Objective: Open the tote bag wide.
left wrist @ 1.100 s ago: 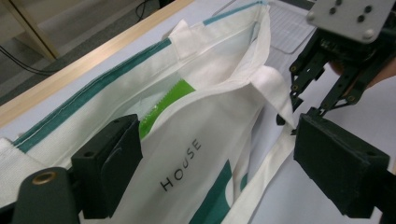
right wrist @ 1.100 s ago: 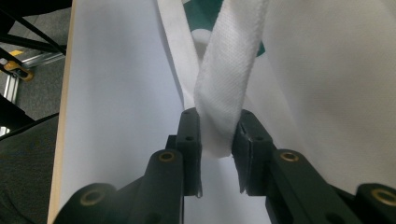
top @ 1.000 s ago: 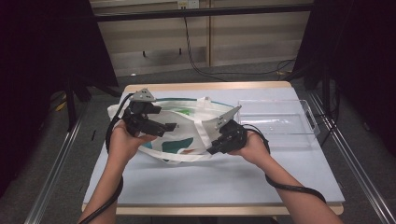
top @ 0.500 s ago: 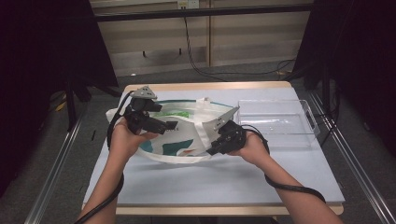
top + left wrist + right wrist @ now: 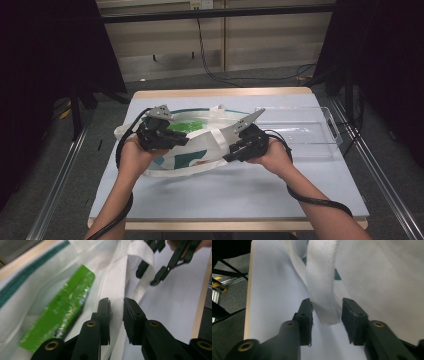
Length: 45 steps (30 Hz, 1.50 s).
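Observation:
A white tote bag point(image 5: 200, 156) with teal print lies open on the table, with a green packet point(image 5: 187, 126) inside it. My left gripper point(image 5: 181, 141) is at the bag's near left rim. Its jaws have just been closing and now pinch the white webbing of the rim point(image 5: 115, 287), with the green packet point(image 5: 62, 312) beside them in the bag. My right gripper point(image 5: 230, 155) is at the bag's right side. Its jaws have just been opening and stand apart, with the white handle strap point(image 5: 322, 277) hanging loose between them.
A clear plastic tray point(image 5: 332, 125) sits on the table's right side behind my right hand. The table top point(image 5: 225, 195) is pale blue with a wooden edge. Metal rails run along both sides and dark curtains stand to the left and right.
The left jaws have closed onto the bag's rim. The right jaws have spread and let go of the handle strap. Both hands stay about where they were.

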Motion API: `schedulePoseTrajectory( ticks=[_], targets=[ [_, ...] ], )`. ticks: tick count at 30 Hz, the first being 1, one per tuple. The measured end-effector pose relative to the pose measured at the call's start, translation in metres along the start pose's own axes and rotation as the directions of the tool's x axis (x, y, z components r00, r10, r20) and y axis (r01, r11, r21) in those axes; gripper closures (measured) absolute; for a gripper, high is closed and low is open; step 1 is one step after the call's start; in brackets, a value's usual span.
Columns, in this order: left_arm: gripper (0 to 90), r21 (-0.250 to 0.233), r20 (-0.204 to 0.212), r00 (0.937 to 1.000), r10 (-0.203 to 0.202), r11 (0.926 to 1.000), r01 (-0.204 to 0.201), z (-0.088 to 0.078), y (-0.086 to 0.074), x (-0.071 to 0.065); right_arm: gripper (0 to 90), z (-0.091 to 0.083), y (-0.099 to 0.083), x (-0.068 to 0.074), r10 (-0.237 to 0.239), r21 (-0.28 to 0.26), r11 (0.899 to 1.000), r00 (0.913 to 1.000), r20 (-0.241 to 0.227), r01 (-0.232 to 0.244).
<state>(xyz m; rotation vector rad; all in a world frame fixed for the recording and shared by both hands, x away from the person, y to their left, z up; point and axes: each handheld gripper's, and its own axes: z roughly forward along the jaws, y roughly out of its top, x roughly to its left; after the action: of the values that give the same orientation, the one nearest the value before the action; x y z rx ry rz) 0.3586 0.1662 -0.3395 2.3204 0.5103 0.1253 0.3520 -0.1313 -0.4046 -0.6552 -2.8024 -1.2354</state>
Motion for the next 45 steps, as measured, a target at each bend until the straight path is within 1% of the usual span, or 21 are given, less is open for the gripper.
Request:
schedulePoseTrajectory(
  ticks=[2, 3, 5, 9, 11, 12, 17, 18, 20, 21, 22, 23, 24, 25, 26, 27, 32, 37, 41, 43, 45],
  targets=[
    [78.3, -0.013, 0.016, 0.9993, -0.034, 0.9993, 0.034, 0.006, -0.003, 0.001, 55.1, -0.002, 0.001, 0.000, 0.003, -0.008, 1.000, 1.0000, 0.005, -0.003],
    [79.4, -0.004, 0.022, 0.9995, -0.021, 0.9998, 0.021, 0.007, -0.005, 0.002, 53.2, -0.004, 0.001, 0.000, -0.003, -0.011, 1.000, 1.0000, 0.005, 0.003],
    [82.0, -0.008, 0.030, 0.9986, -0.043, 0.9990, 0.044, 0.011, -0.007, 0.002, 48.6, -0.007, 0.001, 0.002, -0.002, -0.013, 1.000, 0.9996, 0.030, 0.002],
    [89.1, -0.003, 0.038, 0.9978, -0.055, 0.9985, 0.055, 0.016, -0.011, 0.002, 44.9, -0.013, 0.000, 0.003, 0.004, -0.025, 1.000, 0.9997, 0.023, -0.003],
    [89.4, -0.009, 0.041, 0.9970, -0.065, 0.9978, 0.066, 0.019, -0.011, 0.002, 41.1, -0.014, 0.001, 0.004, 0.010, -0.033, 0.999, 0.9994, 0.034, -0.009],
    [89.5, -0.002, 0.036, 0.9975, -0.060, 0.9982, 0.060, 0.019, -0.011, 0.002, 40.3, -0.015, 0.001, 0.004, 0.010, -0.037, 0.999, 0.9992, 0.039, -0.009],
    [89.5, -0.009, 0.033, 0.9977, -0.059, 0.9982, 0.059, 0.015, -0.009, 0.002, 40.1, -0.019, 0.011, 0.004, 0.019, -0.084, 0.996, 0.9997, 0.013, -0.018],
    [89.4, -0.008, 0.028, 0.9980, -0.057, 0.9983, 0.057, 0.014, -0.009, 0.002, 41.4, -0.019, 0.014, 0.005, 0.019, -0.095, 0.995, 0.9998, 0.006, -0.018],
    [88.3, -0.005, 0.027, 0.9983, -0.052, 0.9987, 0.052, 0.013, -0.008, 0.003, 49.4, -0.020, 0.018, 0.005, 0.021, -0.113, 0.993, 0.9998, -0.008, -0.022],
    [85.9, -0.010, 0.015, 0.9982, -0.058, 0.9983, 0.058, 0.012, -0.008, 0.003, 56.1, -0.019, 0.020, 0.005, 0.017, -0.120, 0.993, 0.9998, -0.010, -0.018],
    [77.4, -0.017, -0.002, 0.9977, -0.068, 0.9976, 0.068, 0.011, -0.007, 0.003, 66.3, -0.018, 0.020, 0.006, 0.015, -0.124, 0.992, 0.9997, -0.021, -0.017],
    [68.6, -0.019, -0.009, 0.9974, -0.071, 0.9973, 0.071, 0.010, -0.006, 0.002, 70.6, -0.017, 0.020, 0.006, 0.006, -0.120, 0.993, 0.9992, -0.039, -0.010],
    [65.2, -0.024, -0.030, 0.9978, -0.060, 0.9980, 0.059, 0.009, -0.005, 0.001, 74.9, -0.015, 0.020, 0.007, 0.000, -0.111, 0.994, 0.9988, -0.048, -0.005],
    [55.0, -0.034, -0.058, 0.9961, -0.066, 0.9974, 0.064, 0.009, -0.004, 0.000, 78.6, -0.012, 0.019, 0.008, -0.004, -0.100, 0.995, 0.9987, -0.051, -0.001],
    [45.7, -0.029, -0.069, 0.9953, -0.068, 0.9974, 0.066, 0.009, -0.002, 0.000, 81.4, -0.010, 0.018, 0.008, -0.016, -0.088, 0.996, 0.9980, -0.061, 0.010],
    [43.8, -0.042, -0.060, 0.9957, -0.071, 0.9968, 0.068, 0.009, -0.002, 0.000, 85.2, -0.008, 0.017, 0.009, -0.019, -0.077, 0.997, 0.9977, -0.066, 0.014],
    [29.8, -0.037, -0.074, 0.9964, -0.041, 0.9986, 0.038, 0.015, 0.005, -0.006, 87.1, -0.001, 0.011, 0.008, -0.006, -0.061, 0.998, 0.9970, -0.078, 0.001],
    [26.9, -0.026, -0.056, 0.9977, -0.037, 0.9990, 0.036, 0.023, 0.010, -0.008, 87.4, 0.006, 0.003, 0.006, 0.024, -0.051, 0.998, 0.9961, -0.085, -0.029],
    [27.0, -0.042, -0.055, 0.9968, -0.058, 0.9976, 0.056, 0.025, 0.011, -0.005, 87.4, 0.012, -0.004, 0.004, 0.037, -0.031, 0.999, 0.9963, -0.078, -0.039],
    [27.8, -0.050, -0.059, 0.9950, -0.080, 0.9958, 0.077, 0.023, 0.010, -0.003, 87.4, 0.014, -0.007, 0.003, 0.042, -0.020, 0.999, 0.9963, -0.075, -0.044],
    [33.5, -0.041, -0.045, 0.9968, -0.066, 0.9971, 0.064, 0.024, 0.009, -0.002, 87.4, 0.014, -0.008, 0.003, 0.038, -0.024, 0.999, 0.9965, -0.074, -0.040]
  ],
)
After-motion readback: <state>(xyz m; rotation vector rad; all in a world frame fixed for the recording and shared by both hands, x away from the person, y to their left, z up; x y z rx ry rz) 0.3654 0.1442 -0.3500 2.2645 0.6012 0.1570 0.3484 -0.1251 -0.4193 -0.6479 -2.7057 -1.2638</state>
